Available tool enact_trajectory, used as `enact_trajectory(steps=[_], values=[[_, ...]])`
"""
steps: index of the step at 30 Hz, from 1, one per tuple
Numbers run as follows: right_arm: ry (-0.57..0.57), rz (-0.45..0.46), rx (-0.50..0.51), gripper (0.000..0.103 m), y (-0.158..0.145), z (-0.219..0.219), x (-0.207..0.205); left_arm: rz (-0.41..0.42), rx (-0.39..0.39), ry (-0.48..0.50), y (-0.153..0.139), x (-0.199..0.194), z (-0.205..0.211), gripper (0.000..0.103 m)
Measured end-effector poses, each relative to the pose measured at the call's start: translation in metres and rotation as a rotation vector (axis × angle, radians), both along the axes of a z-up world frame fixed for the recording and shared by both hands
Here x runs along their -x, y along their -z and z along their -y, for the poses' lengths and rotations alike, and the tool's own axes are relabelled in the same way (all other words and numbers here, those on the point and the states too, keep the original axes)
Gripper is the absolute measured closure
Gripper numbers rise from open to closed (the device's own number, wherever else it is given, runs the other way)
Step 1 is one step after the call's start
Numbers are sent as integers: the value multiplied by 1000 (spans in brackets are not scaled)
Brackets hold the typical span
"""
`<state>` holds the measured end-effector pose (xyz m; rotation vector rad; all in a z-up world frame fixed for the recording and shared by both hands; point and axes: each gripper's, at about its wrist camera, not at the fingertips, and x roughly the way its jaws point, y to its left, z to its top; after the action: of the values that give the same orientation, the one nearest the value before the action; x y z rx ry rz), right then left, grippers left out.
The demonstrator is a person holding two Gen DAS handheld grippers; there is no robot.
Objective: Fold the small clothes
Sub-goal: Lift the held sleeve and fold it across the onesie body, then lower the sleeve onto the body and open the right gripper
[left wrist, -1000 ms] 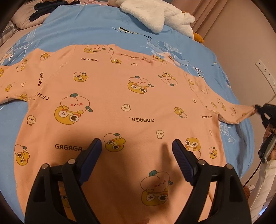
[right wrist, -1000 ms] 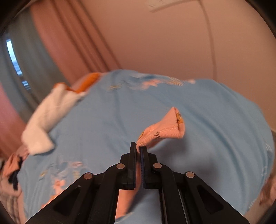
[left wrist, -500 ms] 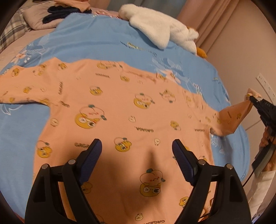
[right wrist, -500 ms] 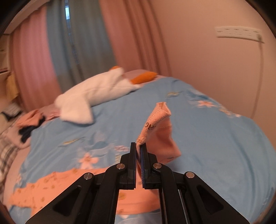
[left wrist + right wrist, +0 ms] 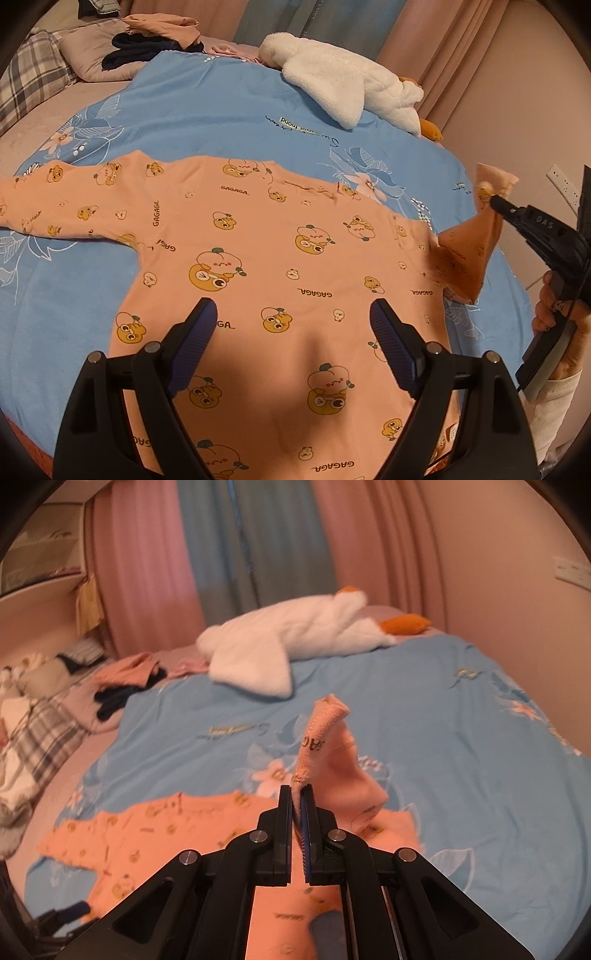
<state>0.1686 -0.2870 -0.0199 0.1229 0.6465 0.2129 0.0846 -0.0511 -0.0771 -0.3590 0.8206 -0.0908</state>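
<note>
A small peach long-sleeved shirt (image 5: 280, 258) with cartoon prints lies flat on the blue bedspread (image 5: 207, 118), neck toward the far side. My left gripper (image 5: 293, 325) hovers open above the shirt's lower body, nothing between its fingers. At the right, my right gripper (image 5: 495, 201) is shut on the cuff of the right sleeve (image 5: 469, 251), which is lifted off the bed and drawn toward the shirt's body. In the right wrist view the cuff (image 5: 321, 738) sticks up from the closed right gripper (image 5: 297, 794), with the shirt (image 5: 155, 834) below. The left sleeve (image 5: 55, 199) lies stretched out.
A white plush goose (image 5: 343, 85) lies at the far side of the bed. Folded clothes (image 5: 155, 40) and a plaid pillow (image 5: 29, 77) sit at the far left. A wall with an outlet (image 5: 563, 181) runs close along the right, where a hand (image 5: 554, 314) holds the right gripper.
My right gripper has lifted the right sleeve's cuff off the bed and swung it inward, while rolling. My left gripper has risen a little, so more of the bed shows.
</note>
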Motion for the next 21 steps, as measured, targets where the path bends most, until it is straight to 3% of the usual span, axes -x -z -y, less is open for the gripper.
enact_trajectory(steps=[5, 10, 16, 18, 21], values=[[-87, -72, -1, 98, 13, -19, -2, 1, -2, -8, -1, 1, -3, 18], [-178, -170, -77, 98, 29, -31, -6, -5, -8, -15, -1, 1, -4, 18], [-222, -242, -95, 97, 57, -37, -3, -8, -7, -14, -1, 1, -4, 18], [-214, -295, -53, 97, 65, -40, -8, -7, -15, -17, 0, 1, -4, 18], [-212, -292, -28, 97, 59, -44, -8, -9, -20, -26, 1, 0, -6, 18]])
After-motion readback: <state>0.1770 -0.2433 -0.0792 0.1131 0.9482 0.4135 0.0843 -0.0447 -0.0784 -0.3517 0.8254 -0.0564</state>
